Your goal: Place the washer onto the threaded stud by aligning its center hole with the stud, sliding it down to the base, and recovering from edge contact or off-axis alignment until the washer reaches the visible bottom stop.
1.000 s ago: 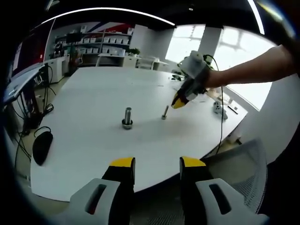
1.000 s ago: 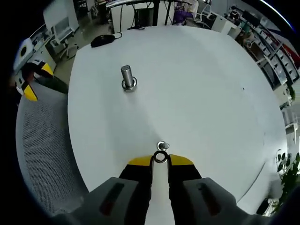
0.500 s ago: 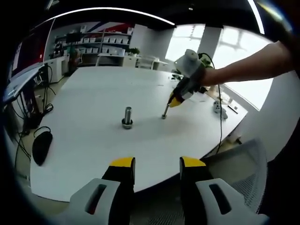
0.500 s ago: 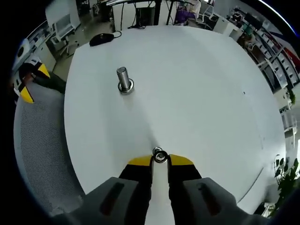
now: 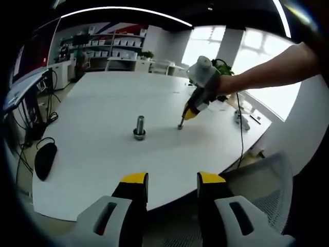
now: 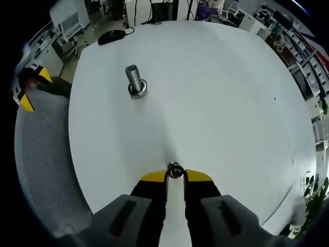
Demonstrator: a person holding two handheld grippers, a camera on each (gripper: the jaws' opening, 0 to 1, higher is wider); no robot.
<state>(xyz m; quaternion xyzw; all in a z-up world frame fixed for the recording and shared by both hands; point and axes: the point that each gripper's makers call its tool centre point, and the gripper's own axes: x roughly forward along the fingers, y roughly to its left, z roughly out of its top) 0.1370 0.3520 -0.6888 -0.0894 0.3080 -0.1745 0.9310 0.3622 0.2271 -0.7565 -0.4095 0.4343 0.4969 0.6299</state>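
Observation:
A small metal washer (image 6: 175,170) sits pinched between the yellow tips of my right gripper (image 6: 175,176), which is shut on it. In the left gripper view, my right gripper (image 5: 189,113) comes in from the right on a person's arm. Its tips rest at the top of a thin threaded stud (image 5: 181,123) standing on the white table (image 5: 97,98). The washer hides that stud's top in the right gripper view. A thicker stud (image 6: 134,80) with a ring at its base stands further off, seen also as a stud (image 5: 139,128). My left gripper (image 5: 172,180) hangs open off the table's edge.
A black mouse (image 5: 44,160) lies near the table's left edge, mouse (image 6: 110,35) at the far side. A mesh office chair (image 5: 264,177) stands below the table edge. My left gripper (image 6: 26,90) shows at the left. Cables and small items lie at the far right corner.
My right gripper has carried the washer forward and down onto the top of the thin stud. The left gripper has stayed put.

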